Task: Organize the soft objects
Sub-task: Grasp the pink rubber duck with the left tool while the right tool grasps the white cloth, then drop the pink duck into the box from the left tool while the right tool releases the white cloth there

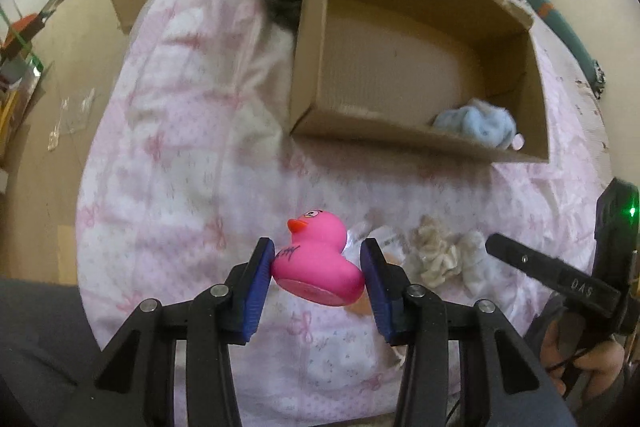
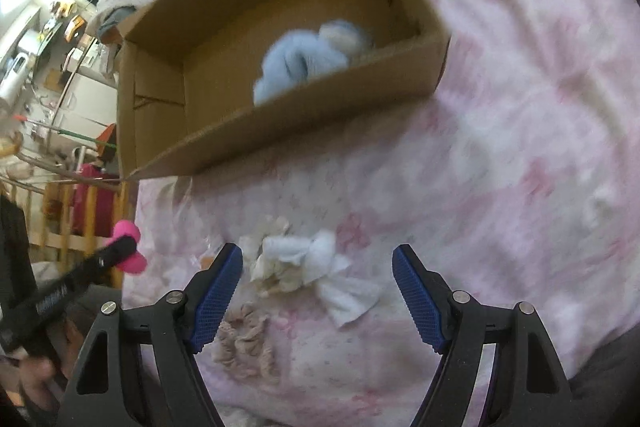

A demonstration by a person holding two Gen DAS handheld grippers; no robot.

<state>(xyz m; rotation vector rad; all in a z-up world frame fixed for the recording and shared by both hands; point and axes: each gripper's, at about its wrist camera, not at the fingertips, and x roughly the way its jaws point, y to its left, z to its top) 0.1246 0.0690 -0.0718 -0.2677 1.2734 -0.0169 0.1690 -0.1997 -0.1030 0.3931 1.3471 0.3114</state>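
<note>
- Two grippers: the left gripper [image 1: 318, 269] pinches the duck [image 1: 318, 263] by its sides, at six o'clock from the box [image 1: 400, 137].
- Duck looks light, squashy, slick; a grip low on the body seems safest.
- Right gripper [image 2: 318, 269] gapes wide over the rags [image 2: 308, 263].

Cardboard box [image 1: 316, 39] sits on the bedspread [image 1: 192, 163]. Plush toy [image 1: 478, 125] lies in its near right corner. Nearer me than the box: rubber duck [image 1: 316, 259] between my left jaws, crumpled cloths [image 1: 444, 259] to the duck's right.
</note>
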